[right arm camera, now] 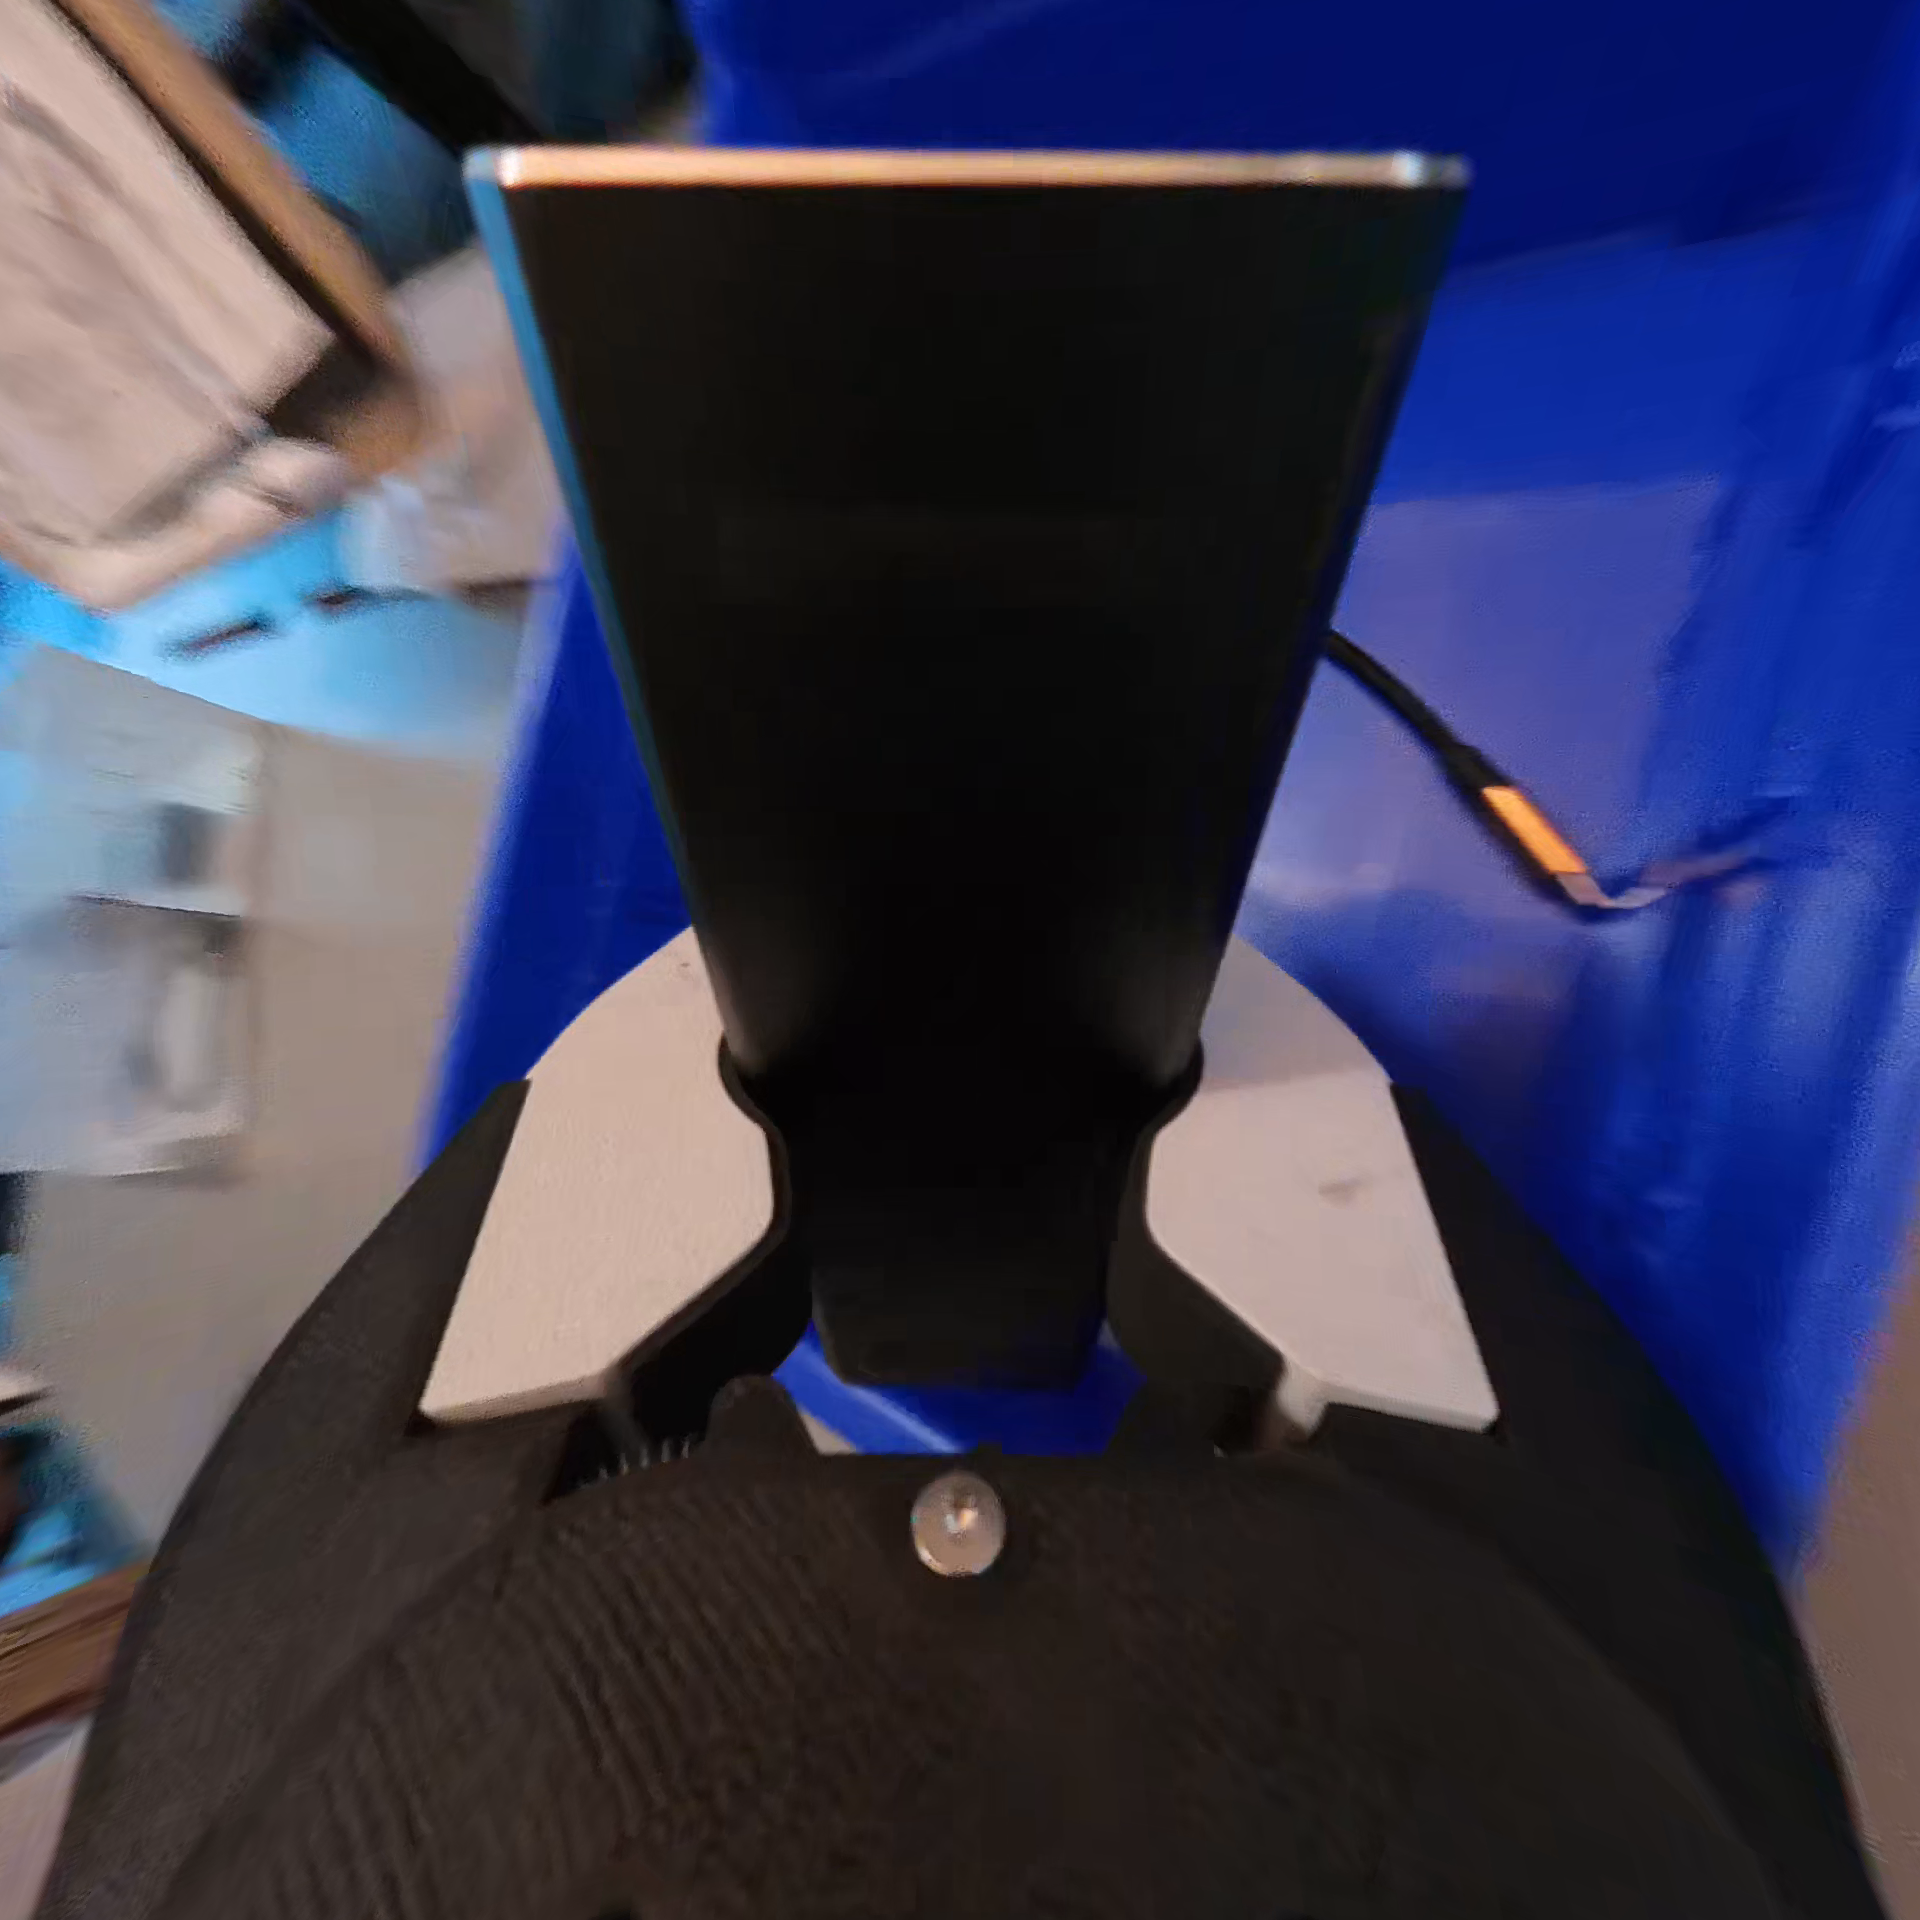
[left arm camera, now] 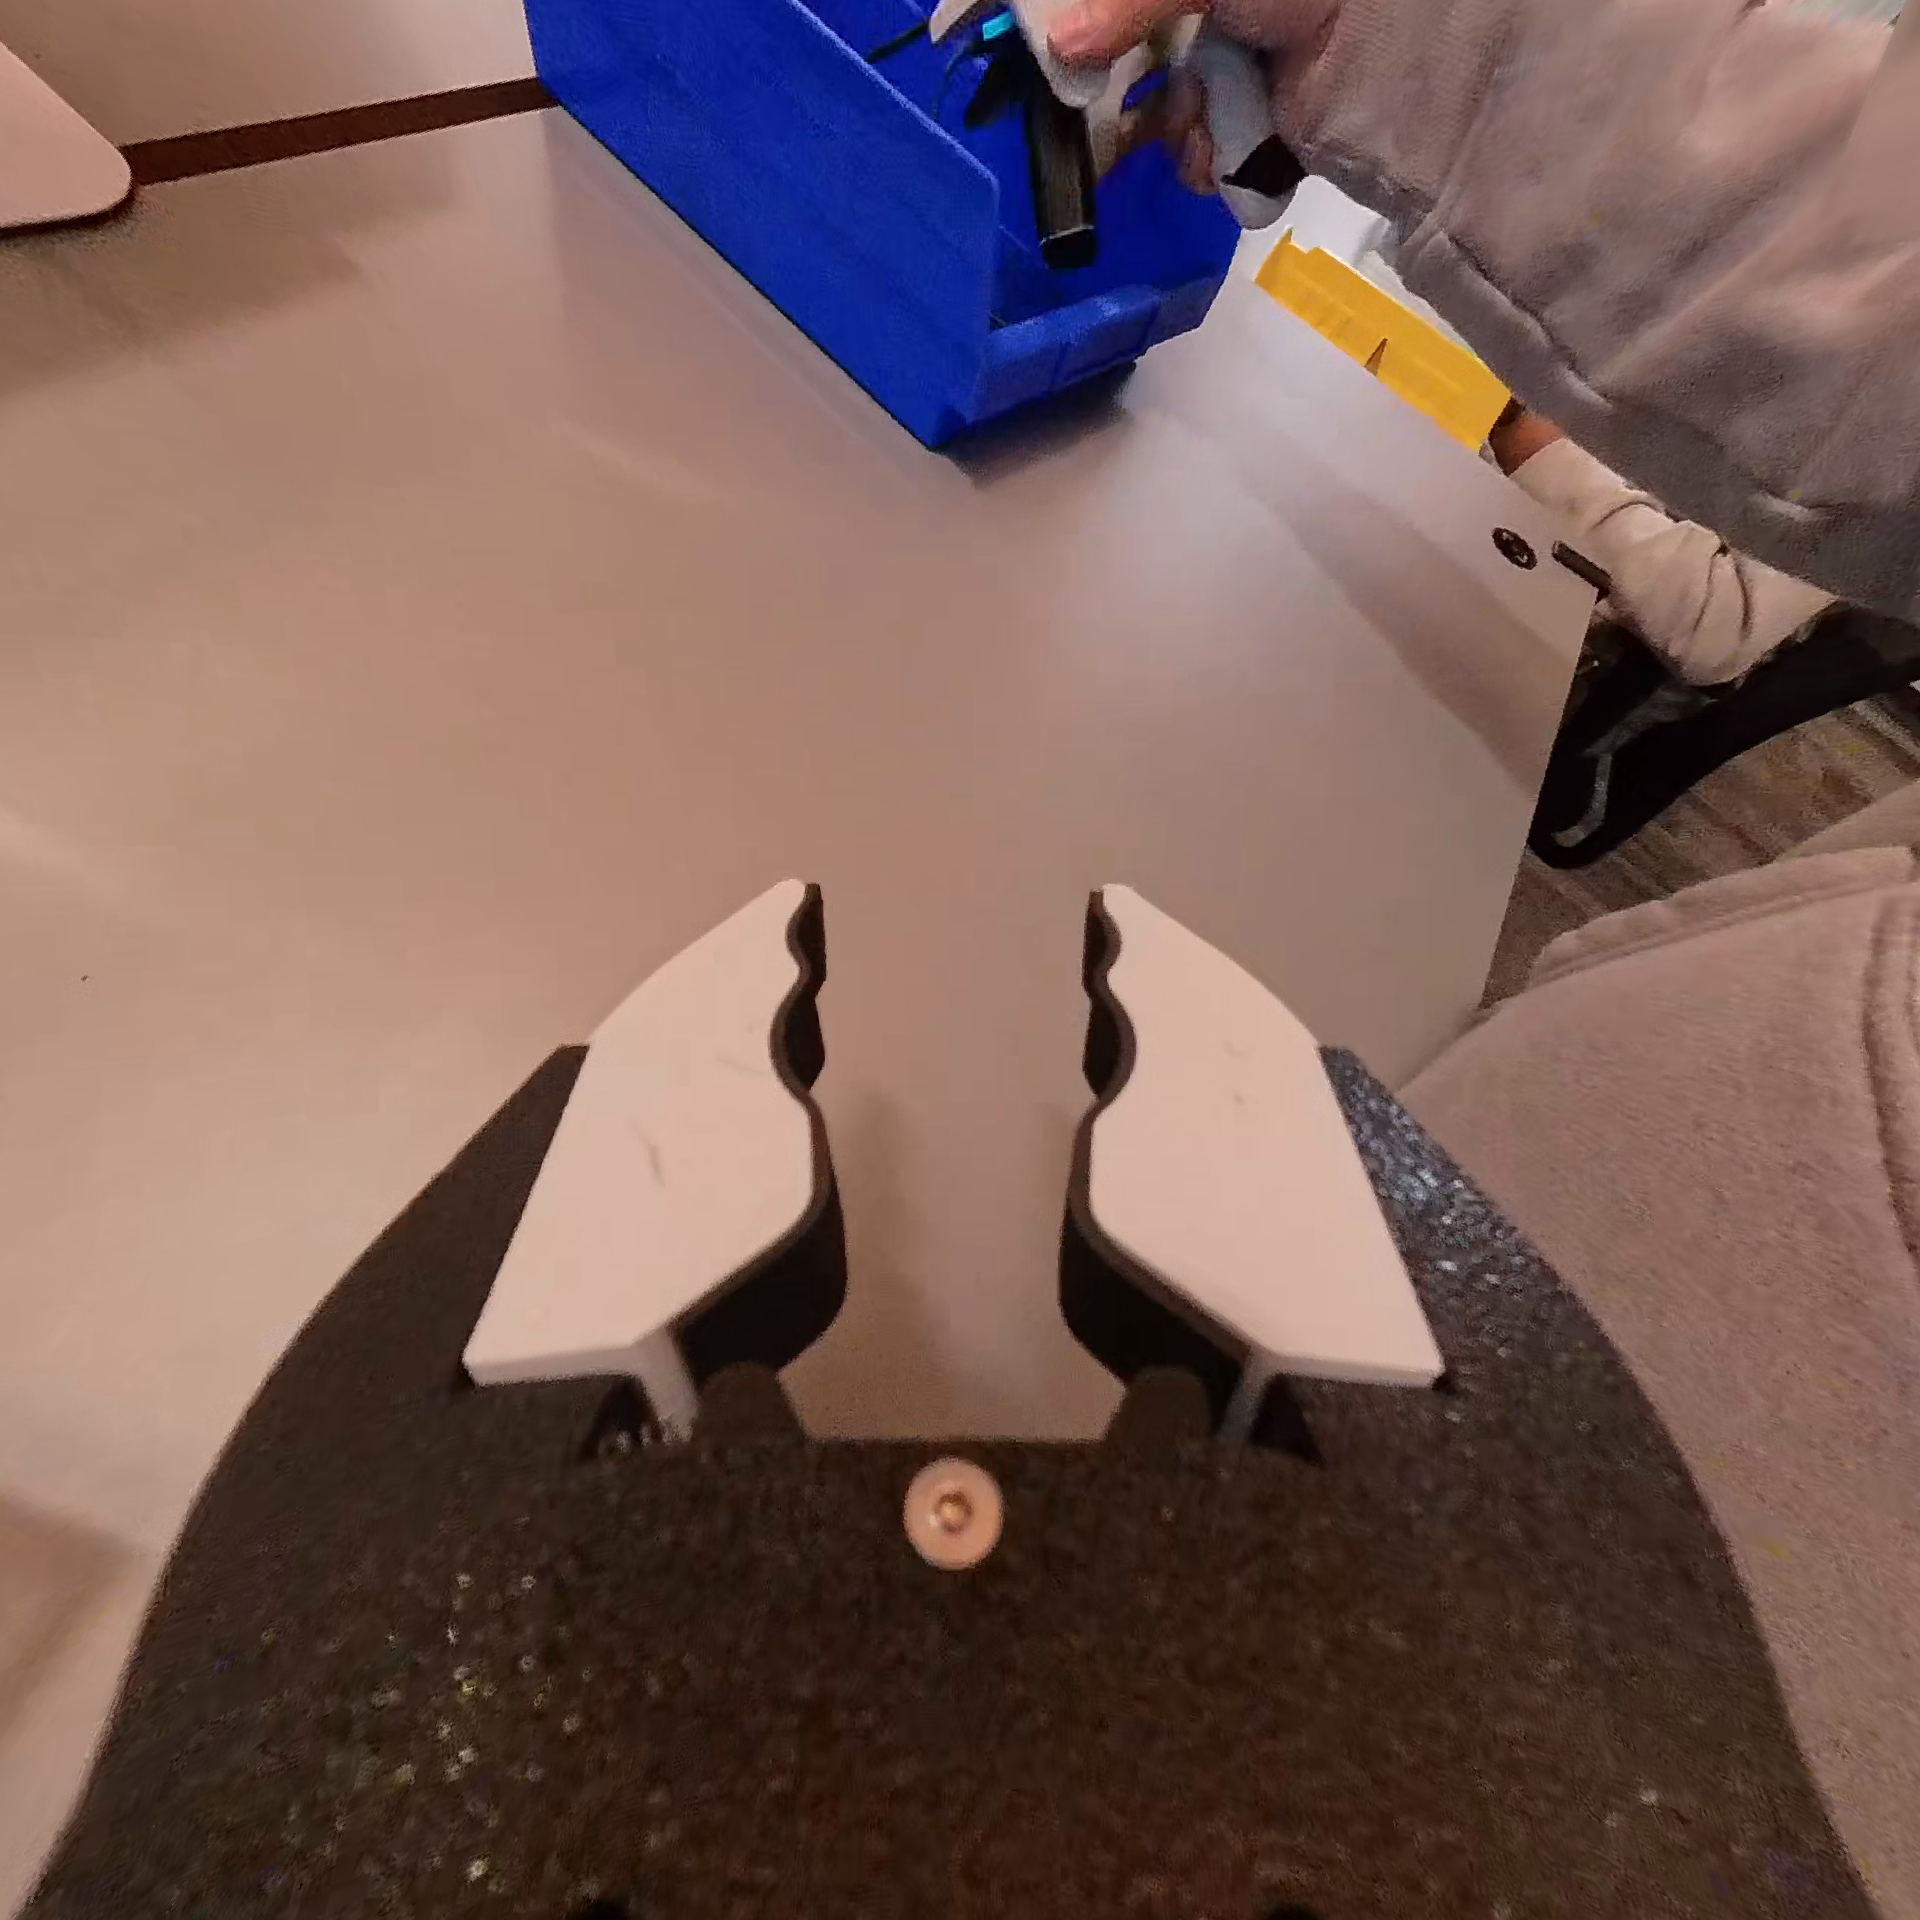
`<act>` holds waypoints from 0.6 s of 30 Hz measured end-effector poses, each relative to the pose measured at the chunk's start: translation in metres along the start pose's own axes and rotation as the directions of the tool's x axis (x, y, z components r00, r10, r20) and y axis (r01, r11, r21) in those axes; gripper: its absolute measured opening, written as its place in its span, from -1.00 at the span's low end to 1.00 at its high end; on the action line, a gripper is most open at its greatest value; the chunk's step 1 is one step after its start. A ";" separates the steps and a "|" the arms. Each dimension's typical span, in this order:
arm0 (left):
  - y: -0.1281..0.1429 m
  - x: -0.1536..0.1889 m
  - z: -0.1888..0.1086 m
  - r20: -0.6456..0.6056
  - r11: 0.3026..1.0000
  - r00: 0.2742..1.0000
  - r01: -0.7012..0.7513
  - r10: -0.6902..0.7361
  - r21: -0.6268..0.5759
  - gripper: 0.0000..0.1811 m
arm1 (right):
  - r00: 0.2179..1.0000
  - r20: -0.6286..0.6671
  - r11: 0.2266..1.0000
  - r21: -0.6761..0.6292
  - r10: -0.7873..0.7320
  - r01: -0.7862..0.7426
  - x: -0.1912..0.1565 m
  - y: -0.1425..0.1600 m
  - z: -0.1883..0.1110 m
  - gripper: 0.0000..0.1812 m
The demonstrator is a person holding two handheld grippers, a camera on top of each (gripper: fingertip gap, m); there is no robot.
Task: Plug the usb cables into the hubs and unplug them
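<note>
My left gripper (left arm camera: 954, 904) is open and empty, held low over the bare grey table (left arm camera: 623, 623). Far ahead stands a blue bin (left arm camera: 790, 208). My right gripper (left arm camera: 1143, 114) reaches into the bin and holds a black hub (left arm camera: 1060, 187) upright there. In the right wrist view my right gripper (right arm camera: 961, 1039) is shut on the flat black hub (right arm camera: 966, 623), which sticks out forward between the fingers. The blue bin wall (right arm camera: 1662, 416) is close behind it. A black cable (right arm camera: 1455, 758) with a tan tag lies in the bin to the right. The view is blurred.
A yellow folded piece (left arm camera: 1382, 343) lies on the table right of the bin. The table's right edge (left arm camera: 1507, 831) runs close to my left gripper. A person's grey sleeve (left arm camera: 1610, 260) and leg (left arm camera: 1714, 1195) fill the right side. A second tabletop (left arm camera: 52, 156) shows at far left.
</note>
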State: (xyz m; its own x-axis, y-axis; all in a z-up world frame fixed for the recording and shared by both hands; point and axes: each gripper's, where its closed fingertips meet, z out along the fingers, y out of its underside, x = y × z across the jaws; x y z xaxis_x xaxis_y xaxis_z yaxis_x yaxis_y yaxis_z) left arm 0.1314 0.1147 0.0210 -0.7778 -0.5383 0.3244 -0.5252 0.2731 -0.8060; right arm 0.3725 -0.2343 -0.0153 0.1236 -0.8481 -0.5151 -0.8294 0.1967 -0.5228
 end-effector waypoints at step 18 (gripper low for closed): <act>-0.021 -0.025 -0.017 0.151 0.995 0.984 -0.095 0.094 -0.002 -0.46 | 0.881 -0.107 0.877 0.097 -0.460 0.470 -0.073 0.002 -0.050 -0.07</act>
State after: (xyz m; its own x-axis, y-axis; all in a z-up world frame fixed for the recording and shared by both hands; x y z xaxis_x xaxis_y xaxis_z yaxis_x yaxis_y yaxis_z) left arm 0.1562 0.1356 0.0383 -0.7627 -0.6245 0.1684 -0.4497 0.3248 -0.8320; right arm 0.3346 -0.1968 0.0555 0.4325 -0.8906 -0.1406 -0.6168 -0.1785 -0.7666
